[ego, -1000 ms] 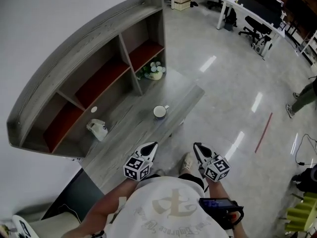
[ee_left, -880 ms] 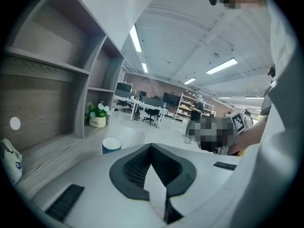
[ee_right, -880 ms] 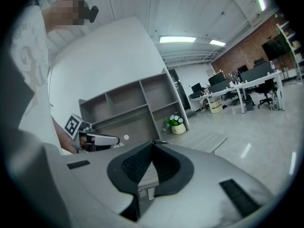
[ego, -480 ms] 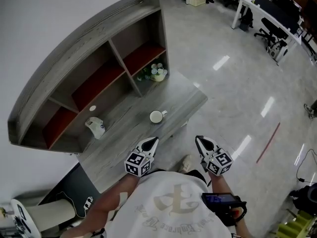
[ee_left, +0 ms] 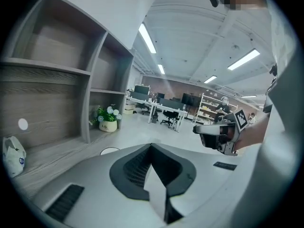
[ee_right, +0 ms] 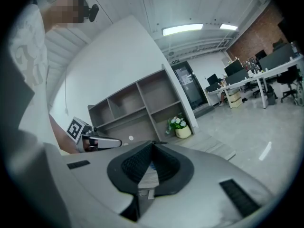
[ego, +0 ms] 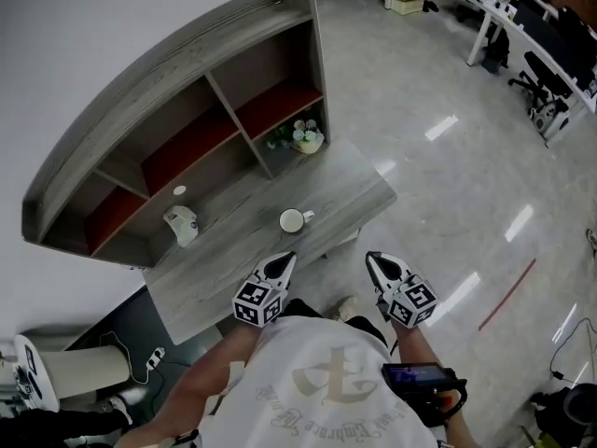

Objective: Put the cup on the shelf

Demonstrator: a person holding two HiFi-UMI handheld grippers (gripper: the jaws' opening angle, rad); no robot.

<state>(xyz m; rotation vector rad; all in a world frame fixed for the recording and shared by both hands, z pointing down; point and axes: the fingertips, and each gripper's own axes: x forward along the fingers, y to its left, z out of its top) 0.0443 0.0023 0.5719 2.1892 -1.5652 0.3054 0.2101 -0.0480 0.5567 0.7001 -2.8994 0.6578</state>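
A white cup (ego: 292, 220) with its handle to the right stands on the grey wooden table (ego: 345, 185), in front of the grey shelf (ego: 168, 68) with red back panels. My left gripper (ego: 283, 262) hovers just short of the cup, its jaws shut with nothing in them. In the left gripper view only the cup's rim (ee_left: 110, 151) shows over the gripper (ee_left: 151, 146). My right gripper (ego: 373, 259) is off the table's near edge, right of the cup, also shut and holding nothing. From the right gripper (ee_right: 153, 144) I see the shelf (ee_right: 137, 103).
A flower pot (ego: 306, 138) sits at the shelf's right end. A white bag (ego: 182, 222) and a small white disc (ego: 179, 190) lie on the table's left part. Office desks and chairs (ego: 522, 45) stand far off on the glossy floor.
The head view has shifted, so the shelf and table sit a little differently in the picture. The cup now lies slightly closer to my left gripper. Both grippers stay shut.
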